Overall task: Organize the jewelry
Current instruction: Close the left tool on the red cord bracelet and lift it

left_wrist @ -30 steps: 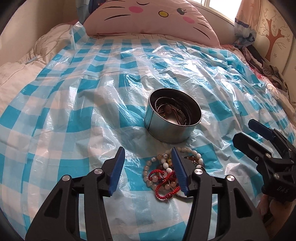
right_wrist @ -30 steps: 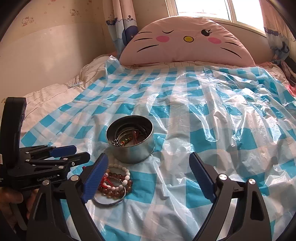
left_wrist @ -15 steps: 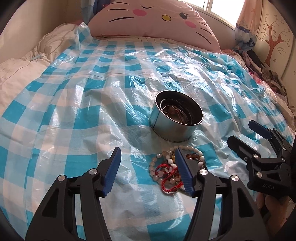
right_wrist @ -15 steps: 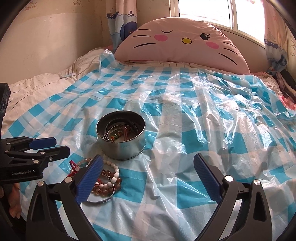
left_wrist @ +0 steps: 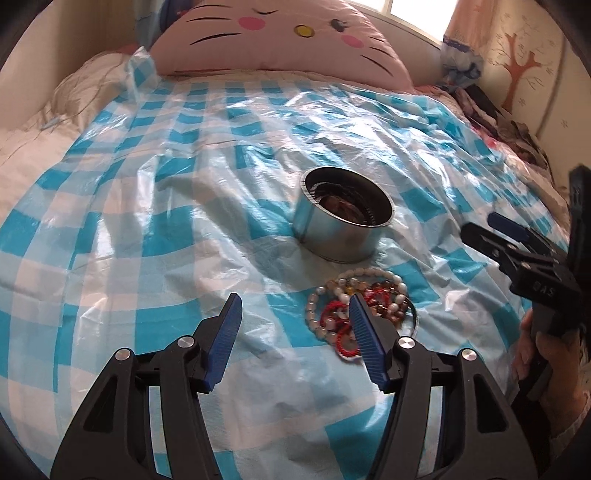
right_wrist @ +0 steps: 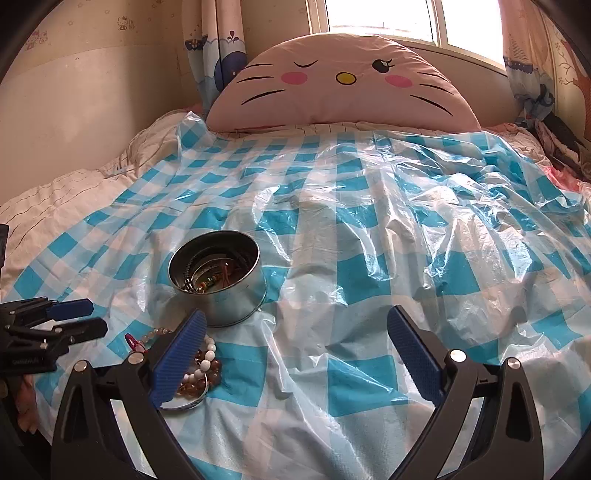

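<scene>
From the left wrist camera, the left tongs (left_wrist: 293, 308) stand spread above the blue-and-white checked plastic sheet (left_wrist: 147, 221) that covers the bed, with nothing between their blue pads. The right-hand pad overlaps the near edge of a heap of bracelets (left_wrist: 360, 302): pale bead strands, amber beads, a red cord bracelet and a thin metal bangle, all lying on the sheet. Just beyond the heap stands a round metal tin (left_wrist: 345, 227), upright and without a lid, with more jewelry inside. At the right edge the right tongs (left_wrist: 493, 230) appear from the side, carried by a hand (left_wrist: 543, 354). A pink cat-face pillow (left_wrist: 280, 40) lies at the head of the bed.

From the right wrist camera, the right tongs (right_wrist: 295, 349) are spread wide over bare sheet (right_wrist: 369, 258), empty. The bracelets (right_wrist: 201, 363) lie partly hidden behind the left-hand pad, just in front of the tin (right_wrist: 221, 277), which holds coiled pieces. The left tongs (right_wrist: 83, 315) reach in from the left edge, near the heap; whether they touch it cannot be told. The pillow (right_wrist: 343, 85) leans below a window (right_wrist: 388, 18).
</scene>
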A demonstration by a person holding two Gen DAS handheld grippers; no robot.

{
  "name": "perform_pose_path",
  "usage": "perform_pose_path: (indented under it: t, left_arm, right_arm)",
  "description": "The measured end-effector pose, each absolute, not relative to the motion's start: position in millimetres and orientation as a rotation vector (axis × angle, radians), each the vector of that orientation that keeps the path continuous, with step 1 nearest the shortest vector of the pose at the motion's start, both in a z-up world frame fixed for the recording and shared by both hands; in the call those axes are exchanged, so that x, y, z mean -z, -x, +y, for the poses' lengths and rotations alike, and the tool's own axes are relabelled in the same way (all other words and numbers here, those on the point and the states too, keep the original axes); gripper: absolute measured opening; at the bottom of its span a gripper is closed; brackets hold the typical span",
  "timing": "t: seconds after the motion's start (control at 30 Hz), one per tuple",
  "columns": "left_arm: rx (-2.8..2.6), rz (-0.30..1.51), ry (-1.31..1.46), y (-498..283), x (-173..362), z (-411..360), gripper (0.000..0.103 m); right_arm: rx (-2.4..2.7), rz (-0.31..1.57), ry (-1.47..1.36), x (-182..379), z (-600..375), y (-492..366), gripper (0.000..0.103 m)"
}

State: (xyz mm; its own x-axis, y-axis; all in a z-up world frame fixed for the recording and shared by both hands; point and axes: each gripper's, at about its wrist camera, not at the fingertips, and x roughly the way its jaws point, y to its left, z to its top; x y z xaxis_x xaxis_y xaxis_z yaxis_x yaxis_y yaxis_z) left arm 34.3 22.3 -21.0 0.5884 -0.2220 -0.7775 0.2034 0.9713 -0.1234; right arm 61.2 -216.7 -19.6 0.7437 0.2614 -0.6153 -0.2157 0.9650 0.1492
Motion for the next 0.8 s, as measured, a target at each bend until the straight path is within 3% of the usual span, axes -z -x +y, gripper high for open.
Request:
perform_pose_path:
  t: [0.23, 0.5, 0.57, 0.6, 0.63, 0.7, 0.8]
  left_arm:
    - [0.339, 0.808, -0.171, -22.6, 14.0, -23.2, 0.057]
    - [0.360, 0.861, -0.283, -34.5, 33.2, -56.1, 0.057]
    - [0.353, 0.891, -0.288, -37.7, 38.9, -57.0, 0.047]
    - [0.348, 0.919, -0.285, -41.0, 42.8, -55.8, 0.025]
    - [0.344, 0.940, -0.274, -43.4, 45.3, -53.5, 0.017]
    - [0.360, 0.940, -0.223, -44.5, 41.9, -46.4, 0.007]
    - [0.375, 0.926, -0.095, -46.2, 31.9, -27.1, 0.007]
  right_arm:
    - [-0.265, 0.699, -0.126, 22.8, -227.1, -65.3, 0.094]
    - [-0.296, 0.696, -0.131, 21.9, -224.9, -64.3, 0.094]
    - [-0.303, 0.696, -0.139, 22.1, -225.7, -64.3, 0.094]
    - [-0.306, 0.697, -0.144, 22.4, -226.2, -64.5, 0.094]
    - [-0.307, 0.698, -0.148, 22.6, -226.5, -64.6, 0.094]
    - [-0.309, 0.697, -0.156, 22.6, -227.9, -64.6, 0.094]
    - [-0.311, 0.701, -0.157, 22.9, -228.3, -64.8, 0.094]
